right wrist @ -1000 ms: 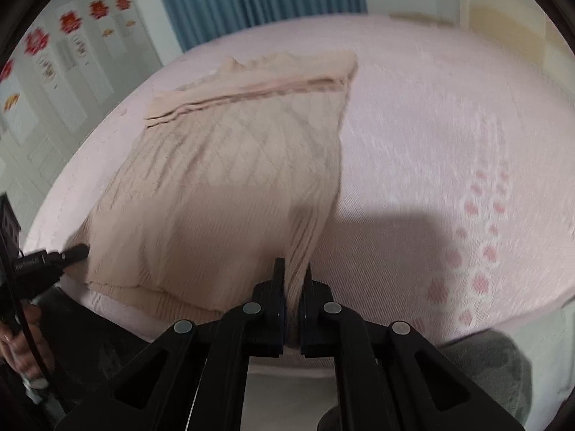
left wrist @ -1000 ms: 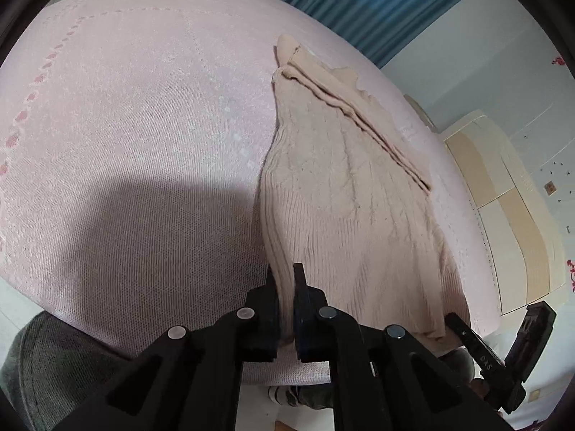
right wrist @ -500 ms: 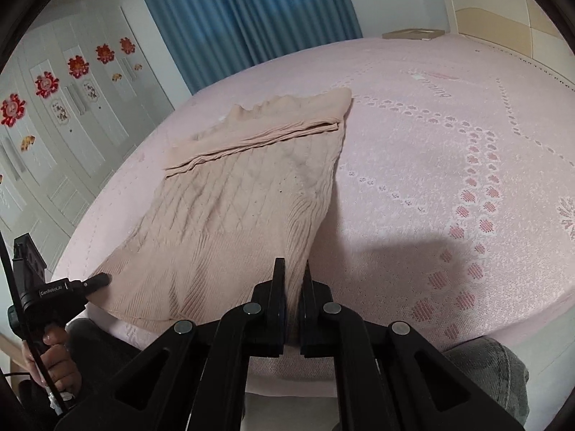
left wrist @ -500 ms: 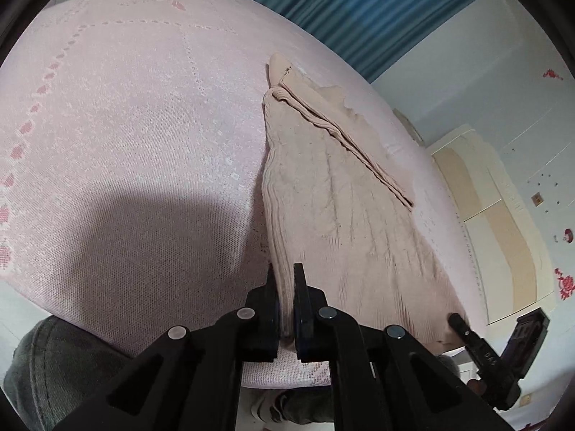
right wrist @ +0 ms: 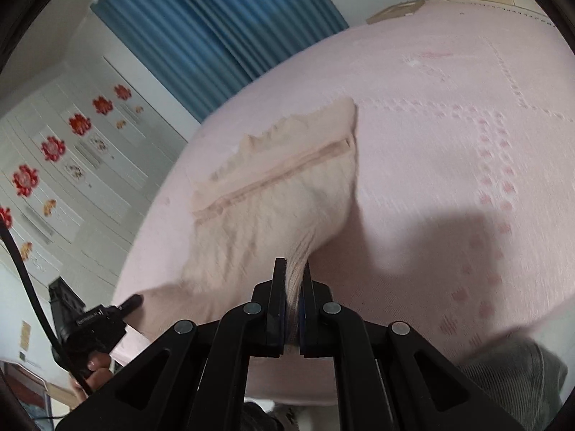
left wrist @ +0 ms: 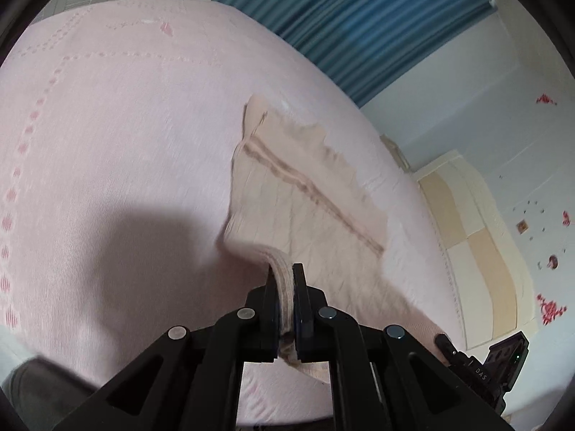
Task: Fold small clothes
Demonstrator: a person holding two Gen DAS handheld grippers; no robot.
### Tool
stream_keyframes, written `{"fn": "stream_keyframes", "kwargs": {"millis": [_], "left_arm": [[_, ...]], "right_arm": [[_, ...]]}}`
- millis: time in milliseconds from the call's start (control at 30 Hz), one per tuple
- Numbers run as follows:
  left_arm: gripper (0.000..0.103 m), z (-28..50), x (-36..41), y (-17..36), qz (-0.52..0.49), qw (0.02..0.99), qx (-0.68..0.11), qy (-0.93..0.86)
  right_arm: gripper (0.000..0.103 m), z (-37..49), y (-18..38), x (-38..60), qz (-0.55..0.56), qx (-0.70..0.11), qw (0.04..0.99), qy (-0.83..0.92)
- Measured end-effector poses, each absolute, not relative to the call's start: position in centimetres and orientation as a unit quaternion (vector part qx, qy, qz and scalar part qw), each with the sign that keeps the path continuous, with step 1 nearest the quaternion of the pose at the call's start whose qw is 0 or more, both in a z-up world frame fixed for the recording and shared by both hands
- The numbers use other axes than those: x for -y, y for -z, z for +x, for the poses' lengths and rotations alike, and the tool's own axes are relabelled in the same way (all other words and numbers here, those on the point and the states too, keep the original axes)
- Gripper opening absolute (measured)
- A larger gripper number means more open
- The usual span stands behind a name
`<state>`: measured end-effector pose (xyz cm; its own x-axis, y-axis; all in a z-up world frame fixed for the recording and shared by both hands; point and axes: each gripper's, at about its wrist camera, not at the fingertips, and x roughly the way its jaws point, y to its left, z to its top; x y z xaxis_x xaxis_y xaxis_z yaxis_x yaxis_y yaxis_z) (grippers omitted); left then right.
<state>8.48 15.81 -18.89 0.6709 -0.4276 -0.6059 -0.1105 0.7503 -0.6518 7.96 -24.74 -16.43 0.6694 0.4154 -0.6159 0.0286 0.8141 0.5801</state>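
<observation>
Your left black two-finger gripper (left wrist: 285, 287) is clamped tight, jaws nearly touching, with a fold of beige knit fabric pinched between the pads. It points forward and downward, fingers upright side by side. Your right black two-finger gripper (right wrist: 291, 283) is the same: jaws pressed together on a bunched beige knit edge, angled down, rolled slightly so the finger pair leans a little. In the right wrist view your left hand (right wrist: 90, 370) wraps the black handle of its tool at lower left, fingertips curled under, a black cable running up from it. In the left wrist view the right tool's tip shows at lower right.
</observation>
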Motion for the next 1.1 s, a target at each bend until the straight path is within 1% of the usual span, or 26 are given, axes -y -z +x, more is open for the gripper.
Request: {"fn": "stream_keyframes", "kwargs": {"millis": [100,233,400,533,667,833,967,1000,1033,1067,1100], "left_arm": [[0.006,10.8,-16.0,17.5,-0.341,0.856,-0.381,0.083],[0.006,14.3,-15.4,15.4,-0.306,0.877,-0.364,0.066],[0.006,19.8,-14.7,13.9,-0.276,0.891,-0.356,0.051],[0.006,23.9,-14.3,14.1,-0.264,0.896,-0.354,0.042],[0.006,28.4,-14.5,15.0,-0.28,0.89,-0.357,0.04],[0.007,33.0,-14.2,16.6,-0.284,0.885,-0.368,0.036],[0.007,35.6,-13.1,18.3,-0.278,0.881,-0.381,0.034],[0.011,35.7,-13.0,18.9,-0.281,0.879,-0.383,0.038],[0.015,35.7,-13.0,19.4,-0.286,0.876,-0.385,0.042],[0.028,35.8,-13.0,19.7,-0.29,0.873,-0.388,0.047],[0.036,35.8,-13.2,20.0,-0.296,0.869,-0.394,0.051]], "right_arm": [[0.005,10.9,14.7,24.7,0.302,-0.375,0.868,-0.119],[0.005,15.3,12.7,24.2,0.295,-0.36,0.878,-0.11],[0.005,21.0,11.9,23.6,0.292,-0.352,0.883,-0.102],[0.005,25.7,12.6,23.7,0.296,-0.35,0.884,-0.095],[0.005,30.1,13.7,24.0,0.304,-0.356,0.878,-0.095],[0.005,35.2,15.5,24.1,0.286,-0.38,0.876,-0.084],[0.005,37.2,17.5,24.1,0.27,-0.395,0.876,-0.065],[0.006,37.4,18.1,24.2,0.266,-0.396,0.877,-0.059],[0.011,37.5,18.9,24.2,0.257,-0.398,0.879,-0.049],[0.016,37.6,19.4,24.1,0.254,-0.403,0.878,-0.044],[0.019,37.7,19.9,24.1,0.252,-0.412,0.874,-0.046]]}}
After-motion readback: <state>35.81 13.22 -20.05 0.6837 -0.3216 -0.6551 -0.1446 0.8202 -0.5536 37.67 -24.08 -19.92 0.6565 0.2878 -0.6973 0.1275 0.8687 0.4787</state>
